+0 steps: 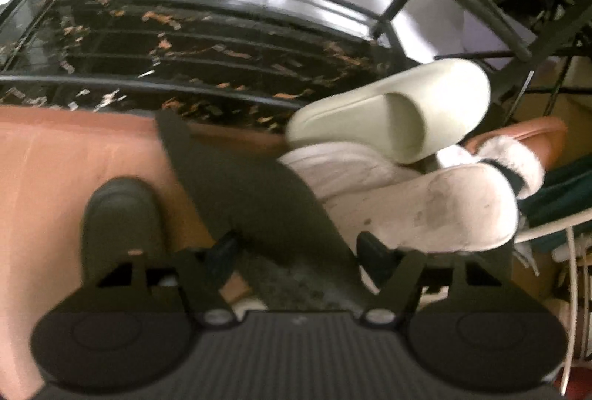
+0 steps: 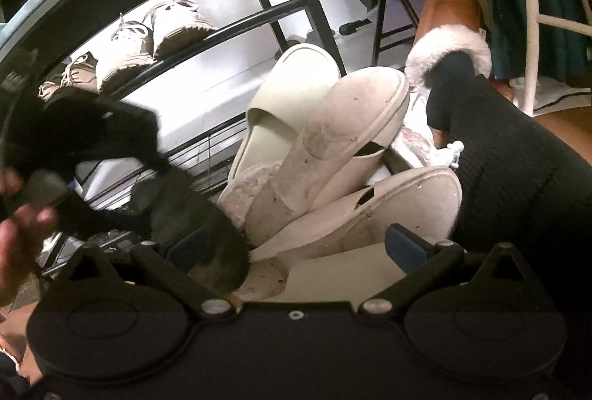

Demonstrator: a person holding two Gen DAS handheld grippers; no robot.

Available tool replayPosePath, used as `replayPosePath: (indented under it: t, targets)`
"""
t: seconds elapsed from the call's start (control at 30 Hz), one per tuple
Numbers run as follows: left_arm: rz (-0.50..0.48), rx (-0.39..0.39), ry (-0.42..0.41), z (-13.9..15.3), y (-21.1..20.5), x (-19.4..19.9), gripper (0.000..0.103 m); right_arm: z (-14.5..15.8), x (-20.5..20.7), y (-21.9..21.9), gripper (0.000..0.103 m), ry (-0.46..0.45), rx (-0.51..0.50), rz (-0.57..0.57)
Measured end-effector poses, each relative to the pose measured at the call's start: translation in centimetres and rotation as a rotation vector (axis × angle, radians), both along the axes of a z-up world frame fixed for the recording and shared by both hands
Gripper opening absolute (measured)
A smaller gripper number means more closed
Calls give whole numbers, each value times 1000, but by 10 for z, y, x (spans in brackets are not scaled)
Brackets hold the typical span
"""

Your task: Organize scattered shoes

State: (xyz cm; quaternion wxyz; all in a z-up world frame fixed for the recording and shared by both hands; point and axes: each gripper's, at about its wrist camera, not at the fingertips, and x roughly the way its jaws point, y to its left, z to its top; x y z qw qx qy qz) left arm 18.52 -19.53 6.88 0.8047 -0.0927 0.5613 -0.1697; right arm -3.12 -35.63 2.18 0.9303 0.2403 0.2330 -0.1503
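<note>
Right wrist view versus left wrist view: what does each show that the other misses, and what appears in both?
Only the right wrist view shows the laced sneakers lined up on a black rack bar, two pale clogs lying sole-up, and a hand at the left edge. Only the left wrist view shows a pink flat surface and a dark strap crossing between the left gripper fingers. Both show the cream slide sandal and the tan fur-lined slipper in the heap.
</note>
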Motion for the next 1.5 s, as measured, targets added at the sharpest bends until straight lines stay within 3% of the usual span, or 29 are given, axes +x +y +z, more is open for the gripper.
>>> replayPosePath:
  t: [0.23,0.43,0.77,0.97,1.23,1.4,1.5]
  targets:
    - [65,1,44,-23,21,-6,67,0,0,-1,103,10,-4,-7]
    - [89,8,86,-41,19,-4,77,-2,1,-2,103,19,3,-5]
    - [-12,85,2,-35,3,-14,69,-5,3,-4,103,37,18,-12]
    - [25,96,-98,-13,21,-30,68,-5,3,-2,103,41,11,-12]
    - [211,101,-298,41,98,-77,69,-5,3,1,103,47,-18,-2]
    - [453,135,-273,31,180,-111,69,-5,2,5,103,53,-47,3]
    - [515,178,-236,13,208,-119,69,-7,4,5,103,69,-52,-5]
